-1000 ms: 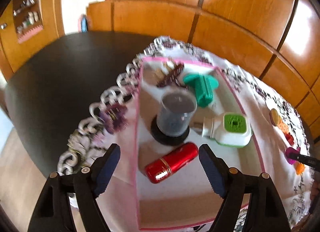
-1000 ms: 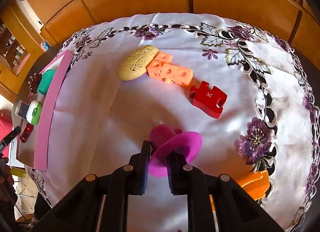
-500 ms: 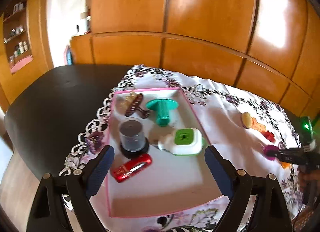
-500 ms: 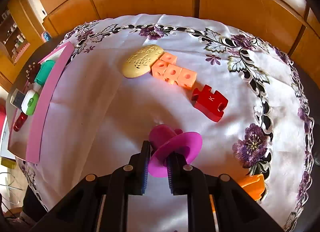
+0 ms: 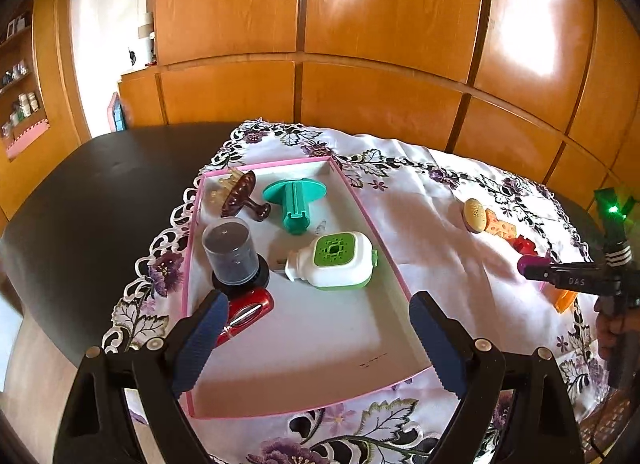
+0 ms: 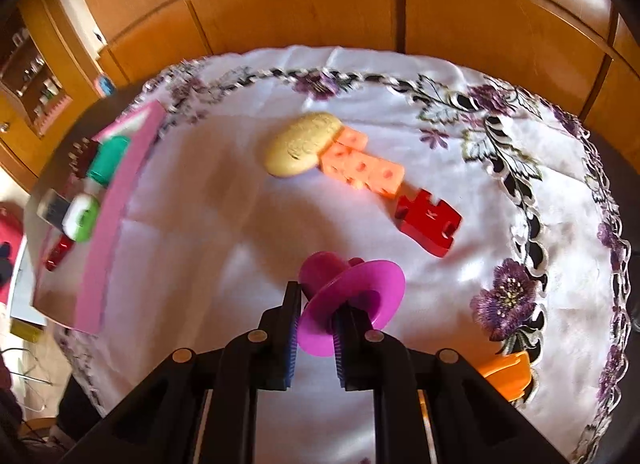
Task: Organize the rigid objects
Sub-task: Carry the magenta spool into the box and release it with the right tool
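Observation:
My left gripper [image 5: 316, 304] stands open above the near half of the pink-rimmed tray [image 5: 380, 248], nothing between its fingers. In the tray lie a red cylinder [image 5: 246, 314], a clear cup on a black base [image 5: 232, 254], a white and green device [image 5: 336, 260], a teal flanged piece [image 5: 294, 200] and a brown hair clip [image 5: 240, 196]. My right gripper [image 6: 316, 316] is shut on a magenta flanged piece [image 6: 352, 284] just above the white cloth. That same magenta piece [image 5: 528, 264] shows at the right edge of the left wrist view.
On the embroidered cloth [image 6: 224, 248] lie a tan oval soap [image 6: 302, 148], orange cheese-like blocks [image 6: 364, 168], a red puzzle piece [image 6: 428, 222] and an orange item [image 6: 504, 374] near my right fingers. The tray's pink wall [image 6: 116, 224] is far left. Dark table [image 5: 100, 192] and wooden cabinets surround.
My left gripper has pulled back and up from the red cylinder, its jaws wider, and more of the tray shows. The right gripper still holds the magenta piece, tilted slightly.

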Demonstrator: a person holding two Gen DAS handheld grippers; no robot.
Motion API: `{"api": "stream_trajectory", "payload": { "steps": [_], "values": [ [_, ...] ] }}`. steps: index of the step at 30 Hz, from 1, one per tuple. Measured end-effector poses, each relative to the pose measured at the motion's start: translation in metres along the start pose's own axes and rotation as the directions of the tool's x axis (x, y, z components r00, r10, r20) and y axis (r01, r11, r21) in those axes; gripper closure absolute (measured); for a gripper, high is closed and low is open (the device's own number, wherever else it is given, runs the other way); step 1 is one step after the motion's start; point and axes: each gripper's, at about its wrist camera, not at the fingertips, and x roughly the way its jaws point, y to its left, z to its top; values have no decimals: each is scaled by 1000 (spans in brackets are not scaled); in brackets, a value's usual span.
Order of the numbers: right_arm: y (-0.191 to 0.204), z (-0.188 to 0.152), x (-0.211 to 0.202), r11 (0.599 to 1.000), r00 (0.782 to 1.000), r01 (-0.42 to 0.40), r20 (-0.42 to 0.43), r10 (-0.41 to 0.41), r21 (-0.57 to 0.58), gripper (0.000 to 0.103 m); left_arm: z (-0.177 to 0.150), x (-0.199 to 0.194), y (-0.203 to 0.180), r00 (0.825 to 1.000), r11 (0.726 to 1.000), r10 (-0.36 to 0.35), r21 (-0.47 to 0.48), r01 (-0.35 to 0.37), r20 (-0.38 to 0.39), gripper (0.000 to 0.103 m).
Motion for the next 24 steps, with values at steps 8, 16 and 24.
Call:
{"api": "stream_trajectory", "payload": {
  "steps": [8, 16, 24],
  "values": [
    [76, 5, -34, 980, 982, -165, 79, 174, -111, 90, -1, -6, 22, 1000, 998, 14, -66, -13, 14, 11],
    [174, 3, -28, 918, 949, -285, 50, 310, -277, 90, 4, -16, 88, 994, 971, 103, -219, -92, 38, 11],
    [237, -11, 13, 878, 936, -346, -60, 346, -331, 90, -3, -18, 120, 989, 949, 144, -286, -131, 25, 12]
  ]
}}
